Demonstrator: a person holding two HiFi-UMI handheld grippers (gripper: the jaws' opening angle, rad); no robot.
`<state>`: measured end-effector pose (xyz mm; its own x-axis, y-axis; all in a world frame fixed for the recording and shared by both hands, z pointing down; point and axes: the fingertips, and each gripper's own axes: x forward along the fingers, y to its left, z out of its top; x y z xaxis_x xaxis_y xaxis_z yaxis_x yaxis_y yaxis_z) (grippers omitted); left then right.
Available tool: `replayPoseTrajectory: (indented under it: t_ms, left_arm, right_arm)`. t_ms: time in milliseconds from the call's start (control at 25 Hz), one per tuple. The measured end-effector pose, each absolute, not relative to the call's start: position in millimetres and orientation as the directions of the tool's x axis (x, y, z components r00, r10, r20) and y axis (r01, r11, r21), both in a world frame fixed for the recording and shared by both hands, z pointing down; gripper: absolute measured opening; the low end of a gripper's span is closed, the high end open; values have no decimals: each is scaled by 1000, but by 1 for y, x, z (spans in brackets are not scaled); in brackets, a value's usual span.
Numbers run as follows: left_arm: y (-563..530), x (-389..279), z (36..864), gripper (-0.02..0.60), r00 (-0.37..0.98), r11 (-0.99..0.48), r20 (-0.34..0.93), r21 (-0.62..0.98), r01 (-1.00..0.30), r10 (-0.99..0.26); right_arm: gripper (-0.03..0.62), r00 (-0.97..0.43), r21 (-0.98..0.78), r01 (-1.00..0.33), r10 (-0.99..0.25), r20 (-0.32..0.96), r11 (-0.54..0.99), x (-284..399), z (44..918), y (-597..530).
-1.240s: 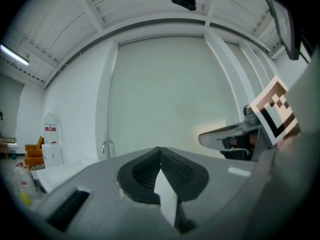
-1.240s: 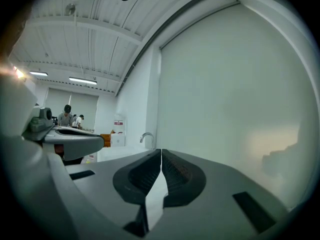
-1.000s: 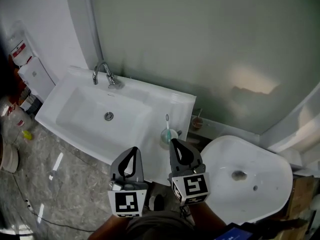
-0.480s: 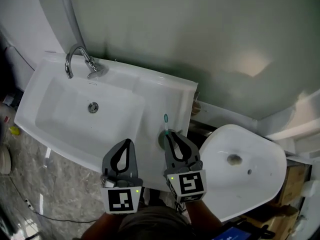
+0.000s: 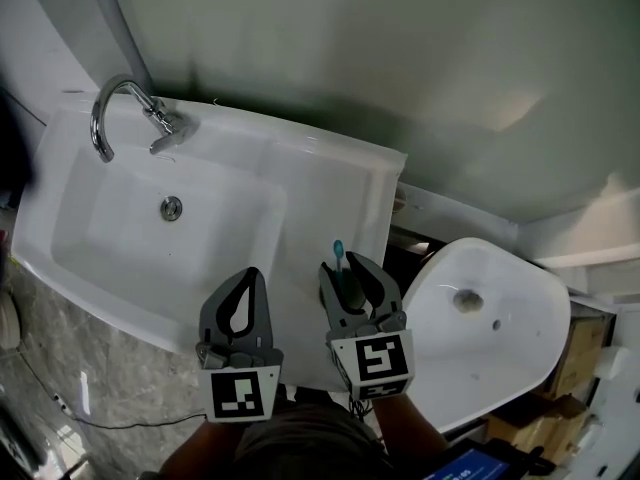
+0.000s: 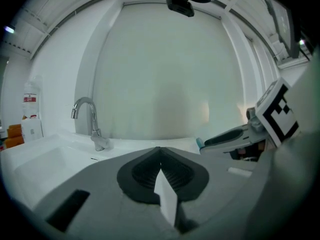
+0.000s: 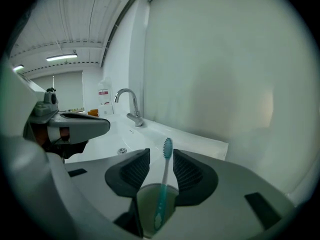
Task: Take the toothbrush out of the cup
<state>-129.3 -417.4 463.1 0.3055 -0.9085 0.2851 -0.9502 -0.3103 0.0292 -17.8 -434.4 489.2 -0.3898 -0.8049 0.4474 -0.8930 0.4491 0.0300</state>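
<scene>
The jaws of my right gripper point(image 7: 161, 158) have just opened and flank the toothbrush point(image 7: 164, 179) in the cup point(image 7: 146, 200). My left gripper point(image 6: 160, 155) has its jaws together.

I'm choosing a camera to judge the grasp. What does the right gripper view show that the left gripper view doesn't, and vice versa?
Only the right gripper view shows the cup, with the toothbrush standing in it between the right gripper's fingers, which are apart and have just been opening. Only the left gripper view shows the left gripper's fingers pressed together with nothing between them, and the right gripper's marker cube. Both show the faucet, the white sink, the pale wall and the other gripper from the side.
</scene>
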Motion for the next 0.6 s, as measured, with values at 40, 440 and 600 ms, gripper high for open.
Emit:
replayPoseTrajectory:
  t_ms: [40, 440, 600]
  left_arm:
    - [-421, -130, 465, 14, 305, -309, 290, 32, -950, -907]
    - [-434, -129, 472, 14, 321, -325, 302, 37, -945, -898]
    - [-431, -126, 471, 14, 321, -325, 297, 38, -945, -899]
  right_arm:
    - [129, -388, 27, -893, -800, 457, 448, -17, 493, -436]
    - [99, -374, 22, -892, -763, 528, 452, -17, 507, -441]
    - [55, -369, 33, -890, -762, 532, 454, -16, 507, -443]
